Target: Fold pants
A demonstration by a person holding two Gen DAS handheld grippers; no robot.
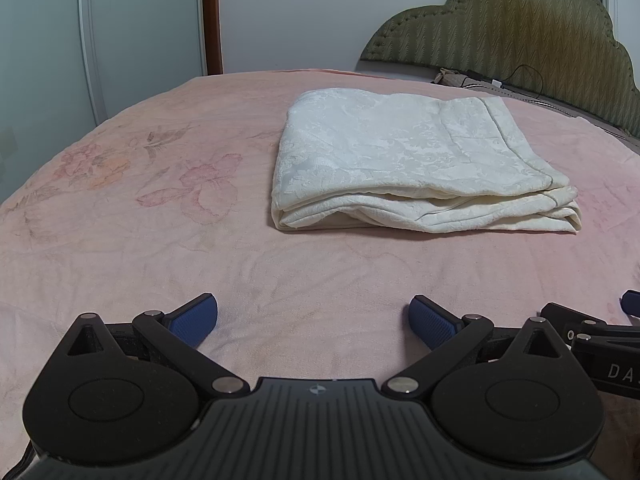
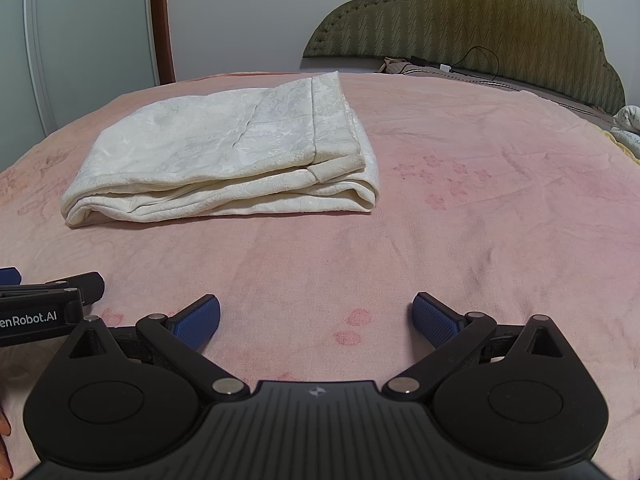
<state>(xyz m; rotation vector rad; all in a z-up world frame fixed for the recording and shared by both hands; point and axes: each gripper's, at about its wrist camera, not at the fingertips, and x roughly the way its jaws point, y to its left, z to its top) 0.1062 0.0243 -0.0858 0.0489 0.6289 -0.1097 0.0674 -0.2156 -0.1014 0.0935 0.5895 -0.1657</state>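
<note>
The cream-white pants (image 1: 404,164) lie folded in a flat rectangular stack on the pink bedspread (image 1: 160,240). They also show in the right wrist view (image 2: 224,156), left of centre. My left gripper (image 1: 313,322) is open and empty, low over the bedspread, well short of the pants. My right gripper (image 2: 316,322) is open and empty too, beside the left one and nearer than the stack. Part of the right gripper shows at the right edge of the left wrist view (image 1: 592,328). Part of the left gripper shows at the left edge of the right wrist view (image 2: 48,296).
An olive padded headboard (image 2: 480,20) stands at the far right, with a black cable (image 2: 476,68) and small items at its foot. A white wardrobe (image 1: 100,40) and a brown door frame (image 1: 212,16) stand beyond the bed's far left edge.
</note>
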